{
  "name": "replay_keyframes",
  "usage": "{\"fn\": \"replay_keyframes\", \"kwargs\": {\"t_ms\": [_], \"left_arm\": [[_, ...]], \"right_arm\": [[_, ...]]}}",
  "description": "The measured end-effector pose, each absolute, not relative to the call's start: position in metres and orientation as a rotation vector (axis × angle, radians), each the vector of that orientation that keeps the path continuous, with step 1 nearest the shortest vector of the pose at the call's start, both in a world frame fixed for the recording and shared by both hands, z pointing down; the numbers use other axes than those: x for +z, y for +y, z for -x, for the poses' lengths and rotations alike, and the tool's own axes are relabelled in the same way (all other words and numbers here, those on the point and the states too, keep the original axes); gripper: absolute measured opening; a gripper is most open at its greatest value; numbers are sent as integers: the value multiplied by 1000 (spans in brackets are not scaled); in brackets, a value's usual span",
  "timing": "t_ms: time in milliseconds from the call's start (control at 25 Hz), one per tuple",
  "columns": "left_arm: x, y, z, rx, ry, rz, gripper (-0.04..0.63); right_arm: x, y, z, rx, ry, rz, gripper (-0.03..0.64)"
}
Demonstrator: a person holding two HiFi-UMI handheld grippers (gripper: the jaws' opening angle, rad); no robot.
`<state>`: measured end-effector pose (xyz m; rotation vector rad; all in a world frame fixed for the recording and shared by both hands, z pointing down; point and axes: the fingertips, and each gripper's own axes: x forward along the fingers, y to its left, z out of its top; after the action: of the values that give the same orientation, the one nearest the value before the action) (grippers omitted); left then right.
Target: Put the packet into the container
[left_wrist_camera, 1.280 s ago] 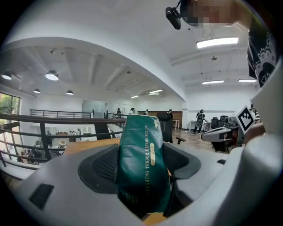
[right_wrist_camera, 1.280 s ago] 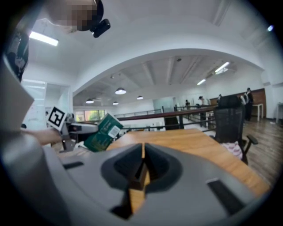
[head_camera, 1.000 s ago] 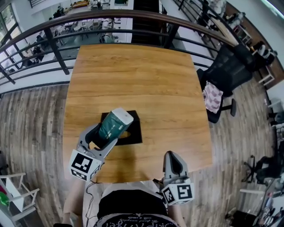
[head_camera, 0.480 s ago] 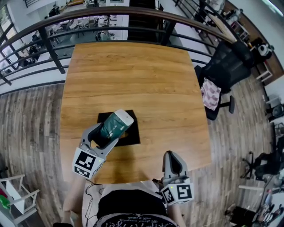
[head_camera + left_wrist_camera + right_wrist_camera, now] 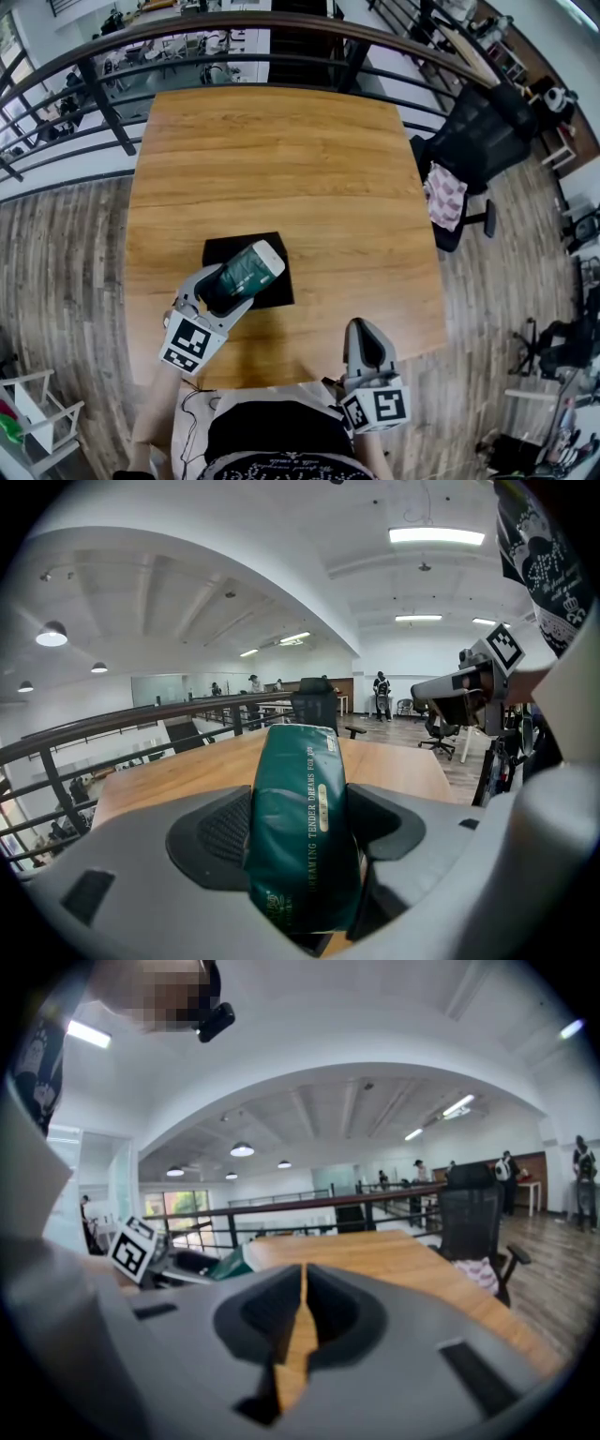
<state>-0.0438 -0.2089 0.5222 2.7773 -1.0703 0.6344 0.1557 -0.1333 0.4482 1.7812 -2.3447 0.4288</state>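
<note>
One dark-green, gold-lettered packet (image 5: pixel 302 846), pinched in left gripper (image 5: pixel 305 803) fingers (image 5: pixel 217 832), right gripper (image 5: pixel 302 1309) fingers (image 5: pixel 258 1312) together

The right gripper (image 5: pixel 303 1288) fills the lower frame, its jaws pressed together with nothing between them. Beyond lies a wooden table (image 5: pixel 375 1252). At left centre, the left gripper (image 5: pixel 202 1263) holds a green packet (image 5: pixel 230 1261). A black office chair (image 5: pixel 473 1215) stands at right, before a dark railing (image 5: pixel 309 1205).
</note>
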Motion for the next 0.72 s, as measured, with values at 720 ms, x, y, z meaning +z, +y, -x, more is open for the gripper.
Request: {"fn": "replay_keyframes", "kwargs": {"t_ms": [720], "left_arm": [[569, -205, 30, 922, -848, -2808, 343]], "right_arm": [[449, -137, -162, 434, -2345, -1786, 40]]}}
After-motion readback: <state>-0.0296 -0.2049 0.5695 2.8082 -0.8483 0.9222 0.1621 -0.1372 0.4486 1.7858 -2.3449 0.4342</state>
